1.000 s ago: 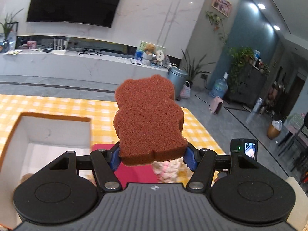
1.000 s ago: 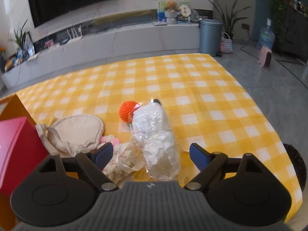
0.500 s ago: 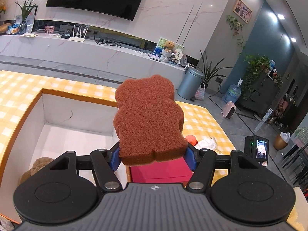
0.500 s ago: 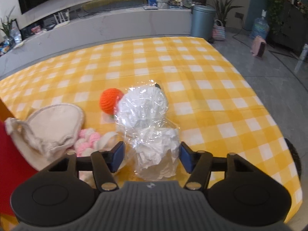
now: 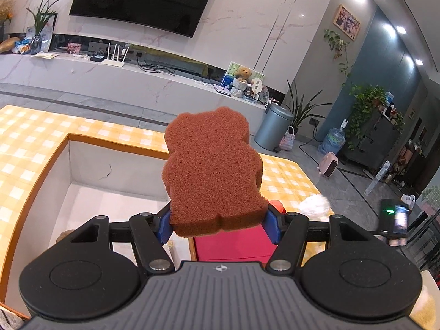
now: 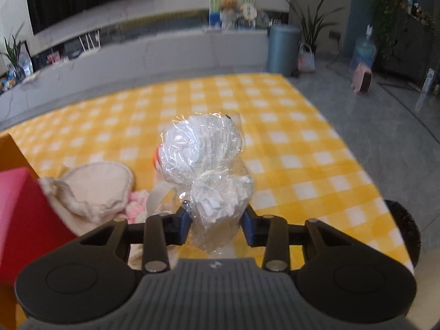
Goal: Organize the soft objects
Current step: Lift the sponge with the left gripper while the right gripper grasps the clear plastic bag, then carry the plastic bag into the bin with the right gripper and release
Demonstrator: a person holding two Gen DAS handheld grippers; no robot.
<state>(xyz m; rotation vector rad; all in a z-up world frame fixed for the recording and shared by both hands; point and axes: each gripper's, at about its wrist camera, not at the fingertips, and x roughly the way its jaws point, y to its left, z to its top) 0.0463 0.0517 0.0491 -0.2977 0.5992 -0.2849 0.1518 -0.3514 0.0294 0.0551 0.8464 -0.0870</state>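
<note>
A brown bear-shaped sponge (image 5: pixel 214 170) stands upright in my left gripper (image 5: pixel 218 224), which is shut on its lower edge. It hangs above the open white box with an orange rim (image 5: pixel 82 165). In the right wrist view a white soft toy wrapped in clear plastic (image 6: pixel 203 145) sits between the blue pads of my right gripper (image 6: pixel 217 221). Those jaws are closing, and the pads press into the plastic at the toy's lower part. An orange ball (image 6: pixel 156 159) peeks out behind the toy.
A red box (image 5: pixel 233 243) stands beside the white box, below the sponge. A cream fabric pouch (image 6: pixel 96 187) and a pink-and-white fluffy piece (image 6: pixel 136 202) lie on the yellow checked tablecloth (image 6: pixel 302 151). The table edge is to the right.
My right gripper went from wide open to squeezed on the wrapped toy, which now sits higher off the cloth. The left gripper carried the sponge over the white box.
</note>
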